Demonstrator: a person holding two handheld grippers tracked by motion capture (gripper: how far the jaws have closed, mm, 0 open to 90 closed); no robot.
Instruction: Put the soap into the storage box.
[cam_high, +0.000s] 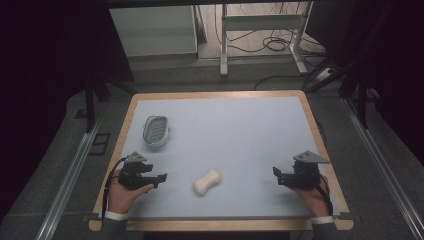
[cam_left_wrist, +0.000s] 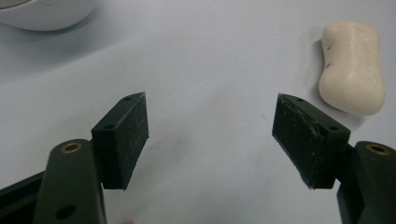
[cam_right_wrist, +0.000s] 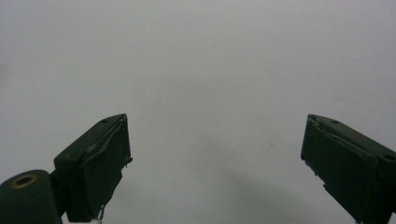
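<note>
Lying between parted left tongs (cam_high: 161, 178) and right tongs (cam_high: 276, 173), soap (cam_high: 207, 181)

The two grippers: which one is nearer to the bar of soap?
The left gripper. The soap lies just beyond its open jaws and also appears in the left gripper view; the right gripper is farther across the table.

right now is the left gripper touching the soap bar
Apart. In the left gripper view the left gripper is open on bare table, and the soap bar lies beyond its right-hand jaw with a strip of table between them.
</note>
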